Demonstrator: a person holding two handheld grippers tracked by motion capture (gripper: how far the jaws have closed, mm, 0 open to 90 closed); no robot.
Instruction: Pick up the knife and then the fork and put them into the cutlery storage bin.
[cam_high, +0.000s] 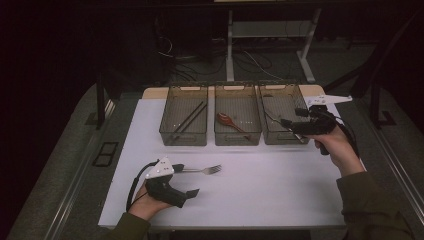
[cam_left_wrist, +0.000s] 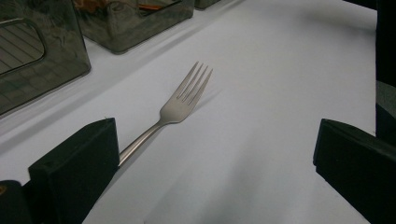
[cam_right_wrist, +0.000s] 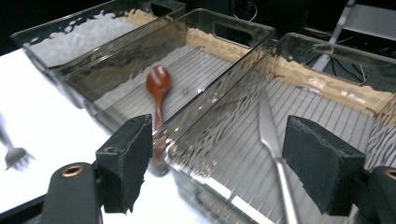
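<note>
shiny steel fork (cam_left_wrist: 180, 105) flat on white tabletop (cam_high: 260, 185): light, stiff, slippery; grab mid-handle. left gripper (cam_left_wrist: 215, 163) fingers wide, right gripper (cam_right_wrist: 224, 163) fingers wide, both empty.

A: What's in the left bin (cam_high: 183, 136)?
B: Dark chopsticks (cam_high: 192, 117), lying slantwise.
A: And the middle bin (cam_high: 237, 136), just right of it?
B: A red-brown spoon (cam_high: 226, 120), bowl to the left.
A: Both on the white table (cam_high: 260, 190)?
B: Yes, at its far edge. Beyond, cables (cam_high: 250, 62) lie on the floor.
</note>
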